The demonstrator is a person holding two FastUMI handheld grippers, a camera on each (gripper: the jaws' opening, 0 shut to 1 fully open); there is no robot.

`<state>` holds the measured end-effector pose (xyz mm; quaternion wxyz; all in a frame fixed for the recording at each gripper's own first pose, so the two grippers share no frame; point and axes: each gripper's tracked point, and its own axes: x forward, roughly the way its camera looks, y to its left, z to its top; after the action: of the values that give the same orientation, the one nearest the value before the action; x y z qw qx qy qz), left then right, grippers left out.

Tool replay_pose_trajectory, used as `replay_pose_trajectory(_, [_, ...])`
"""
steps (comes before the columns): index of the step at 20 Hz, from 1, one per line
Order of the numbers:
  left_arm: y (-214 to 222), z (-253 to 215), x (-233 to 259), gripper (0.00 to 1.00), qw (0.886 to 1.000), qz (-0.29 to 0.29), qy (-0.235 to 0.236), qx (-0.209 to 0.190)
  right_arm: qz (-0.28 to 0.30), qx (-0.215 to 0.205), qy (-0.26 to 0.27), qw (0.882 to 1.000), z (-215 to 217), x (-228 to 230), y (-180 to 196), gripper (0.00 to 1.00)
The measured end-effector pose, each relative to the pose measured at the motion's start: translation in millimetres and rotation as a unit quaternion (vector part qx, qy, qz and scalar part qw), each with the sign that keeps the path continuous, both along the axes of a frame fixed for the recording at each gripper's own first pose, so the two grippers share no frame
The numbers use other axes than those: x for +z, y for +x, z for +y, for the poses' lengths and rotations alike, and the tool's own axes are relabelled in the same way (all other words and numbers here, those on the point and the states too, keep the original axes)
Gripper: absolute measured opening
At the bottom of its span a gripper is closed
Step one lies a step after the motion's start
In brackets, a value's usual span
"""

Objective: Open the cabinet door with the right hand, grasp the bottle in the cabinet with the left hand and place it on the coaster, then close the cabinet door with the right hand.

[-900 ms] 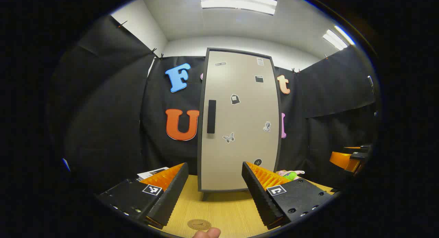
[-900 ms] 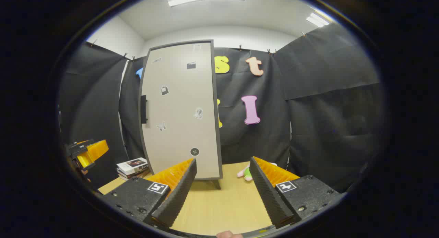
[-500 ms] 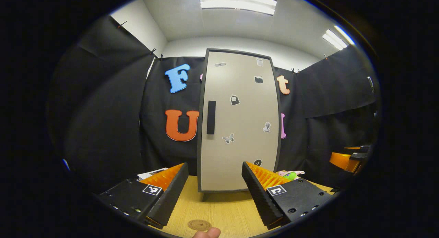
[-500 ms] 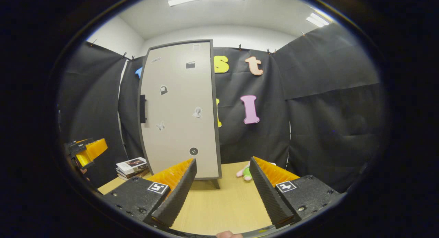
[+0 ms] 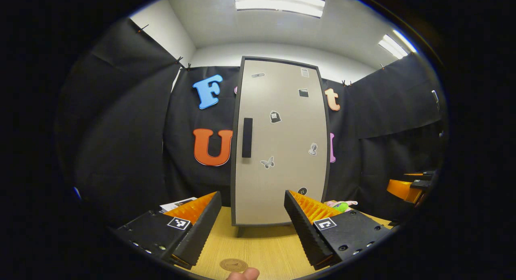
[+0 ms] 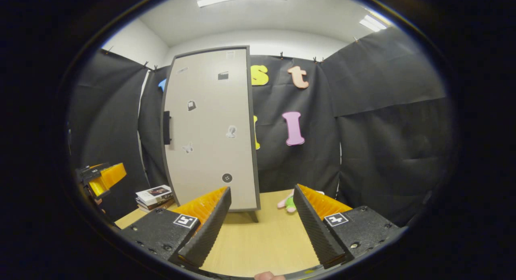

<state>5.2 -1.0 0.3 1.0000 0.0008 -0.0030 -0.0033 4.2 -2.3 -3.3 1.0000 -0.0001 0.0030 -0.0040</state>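
Barely any change — cabinet door (image 5: 280, 143) drifts slightly in both views, still closed, bottle hidden behind it. My left gripper (image 5: 252, 225) and right gripper (image 6: 262, 221) stay spread, empty; coaster (image 5: 234, 265) waits on worktop (image 6: 262, 239).

Bare tabletop (image 6: 258, 243) before shut cabinet door (image 6: 209, 126)

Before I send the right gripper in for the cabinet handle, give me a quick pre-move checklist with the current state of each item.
1. Cabinet door closed, ready to open: ok.
2. Handle visible, unobstructed: ok.
3. Right gripper open and empty: ok.
4. Left gripper open, free for the bottle: ok.
5. Coaster bare on the table: ok.
6. Bottle inside the cabinet: cannot tell, door hides it.
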Motion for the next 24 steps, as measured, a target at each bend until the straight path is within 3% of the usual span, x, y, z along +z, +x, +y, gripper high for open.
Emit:
replay_pose_trajectory(13, [5.3, 2.7, -0.8, 0.95, 1.000, -0.001, 0.000, 0.000, 0.000, 0.001, -0.002, 1.000, 3.5, 0.3, 5.5, 0.94])
replay_pose_trajectory(14, [5.9, 3.9, -1.2, 0.95, 1.000, -0.002, 0.000, 0.001, 0.002, 0.002, -0.002, 1.000, 4.2, -1.4, 5.9, 0.99])
replay_pose_trajectory(16, [6.8, 5.9, -0.7, 0.95, 1.000, -0.001, 0.001, 0.003, 0.003, 0.006, -0.002, 1.000, 6.6, -0.9, 7.7, 0.95])
replay_pose_trajectory(19, [7.3, 8.8, -4.3, 0.95, 1.000, 0.003, 0.001, 0.006, 0.007, 0.033, -0.011, 0.999, 21.6, 4.0, 16.8, 0.95])
replay_pose_trajectory(20, [6.7, 9.1, -5.4, 0.95, 1.000, 0.005, 0.002, 0.006, 0.008, 0.047, -0.015, 0.999, 28.5, 7.0, 22.8, 0.99])
replay_pose_trajectory(21, [6.9, 10.8, -5.7, 0.95, 1.000, 0.006, 0.004, 0.009, 0.010, 0.063, -0.018, 0.998, 37.3, 11.4, 29.6, 0.95])
replay_pose_trajectory(24, [3.6, 19.3, -6.6, 0.95, 1.000, 0.008, 0.017, 0.021, 0.012, 0.114, -0.032, 0.993, 69.2, 25.3, 49.0, 0.99])
